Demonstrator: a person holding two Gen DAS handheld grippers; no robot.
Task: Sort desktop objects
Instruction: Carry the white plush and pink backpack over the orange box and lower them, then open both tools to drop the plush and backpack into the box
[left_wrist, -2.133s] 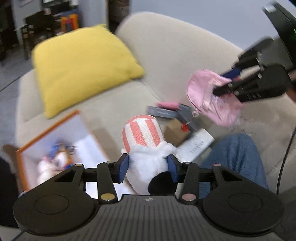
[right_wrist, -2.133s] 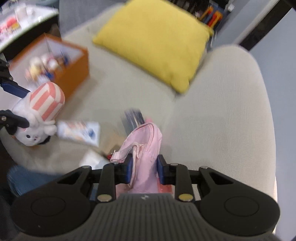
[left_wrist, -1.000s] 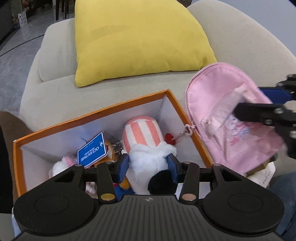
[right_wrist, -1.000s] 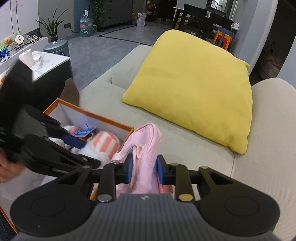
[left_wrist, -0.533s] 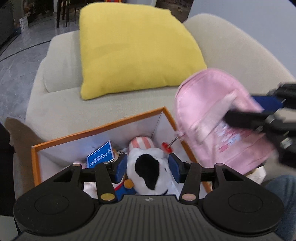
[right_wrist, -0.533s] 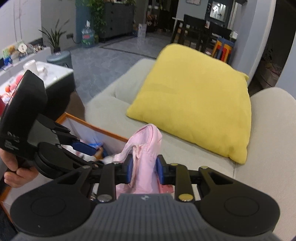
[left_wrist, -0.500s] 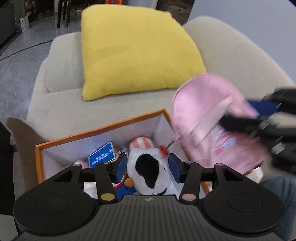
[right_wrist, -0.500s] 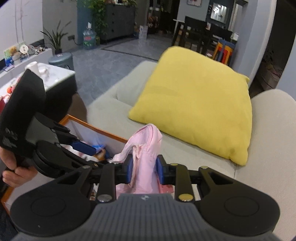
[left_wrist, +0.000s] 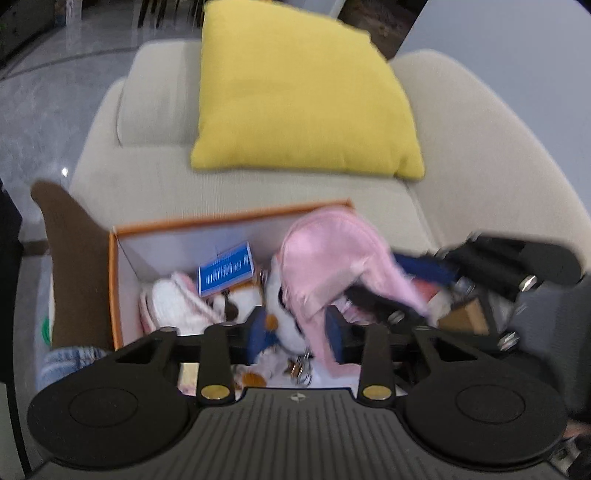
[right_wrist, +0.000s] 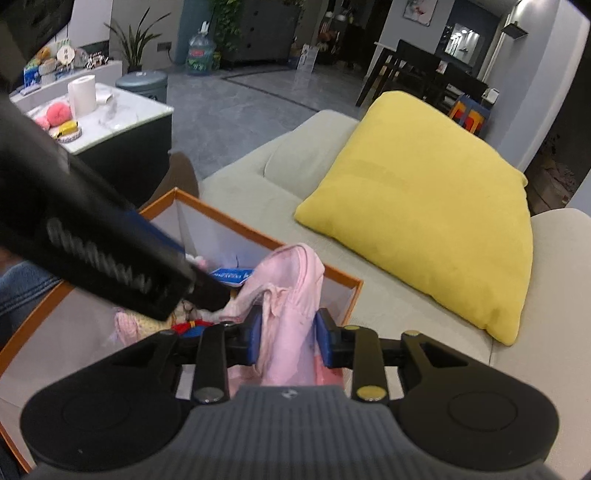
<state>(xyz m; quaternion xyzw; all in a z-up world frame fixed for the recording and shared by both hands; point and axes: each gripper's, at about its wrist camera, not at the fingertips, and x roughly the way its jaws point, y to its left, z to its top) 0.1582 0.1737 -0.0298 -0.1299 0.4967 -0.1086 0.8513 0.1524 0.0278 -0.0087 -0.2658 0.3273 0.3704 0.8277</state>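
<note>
Fingers (right_wrist: 254, 334) of the right gripper (right_wrist: 289, 338) clamp the pink pouch (right_wrist: 286, 295) over the orange box (right_wrist: 258, 238), near its far right corner. Left gripper (left_wrist: 295, 332) fingers stand apart above the plush toys (left_wrist: 184, 302) inside the box, holding nothing.

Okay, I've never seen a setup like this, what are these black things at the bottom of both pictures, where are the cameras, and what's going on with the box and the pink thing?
The black shapes are two hand-held grippers, tongs with two fingers each. A person holds one in each hand, and each carries a wide-angle camera looking forward along its fingers, so each picture shows its own gripper at the bottom.

In the left one's view, the left gripper hangs open over an orange box on a beige sofa. Inside lie soft toys and a blue tag.

In the right one's view, the right gripper is shut on a pink pouch and holds it over the box. The big black bar crossing the left of that picture is the other gripper. A yellow cushion rests on the sofa behind.
</note>
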